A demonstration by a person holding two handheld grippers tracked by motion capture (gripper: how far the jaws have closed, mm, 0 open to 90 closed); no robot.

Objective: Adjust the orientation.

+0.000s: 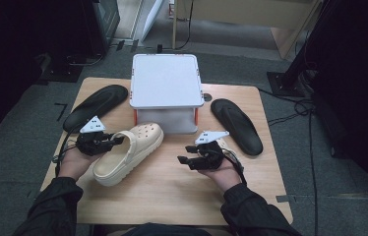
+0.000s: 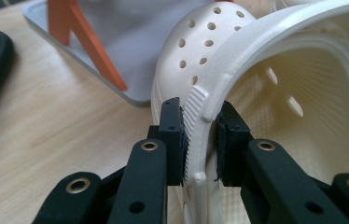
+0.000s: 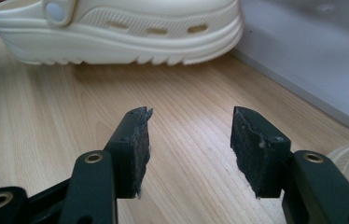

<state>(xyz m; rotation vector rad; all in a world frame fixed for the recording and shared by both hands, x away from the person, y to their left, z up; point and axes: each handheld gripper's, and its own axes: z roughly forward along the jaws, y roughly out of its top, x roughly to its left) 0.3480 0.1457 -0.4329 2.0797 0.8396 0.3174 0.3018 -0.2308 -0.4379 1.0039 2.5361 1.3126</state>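
- Landmark was the white shelf stand [image 1: 166, 81] at the table's [image 1: 172, 182] far middle.
- Cream clog [image 1: 129, 152] lay on the table in front of the stand, toward its left corner, toe near the stand's base, heel toward the person.
- Left gripper [image 1: 118, 140] was clenched on the clog's side wall by the strap; no earlier frame to compare.
- Left gripper view gave what the high view could not: pads [image 2: 171, 135] pressed either side of the clog's rim [image 2: 200, 135], one outside on the ribbed patch, one inside. Also showed the stand's orange leg [image 2: 86, 42] behind the clog.
- Right gripper [image 1: 184, 154] sat in front of the stand's right corner, jaws released, nothing between them.
- Right gripper view showed bare wood between worn pads [image 3: 140, 149], the clog's sole [image 3: 116, 42] side-on beyond, the stand's base [image 3: 312, 60] at right.
- High view alone showed two black insoles: one [image 1: 96, 105] left of the stand, one [image 1: 236, 125] right of it.
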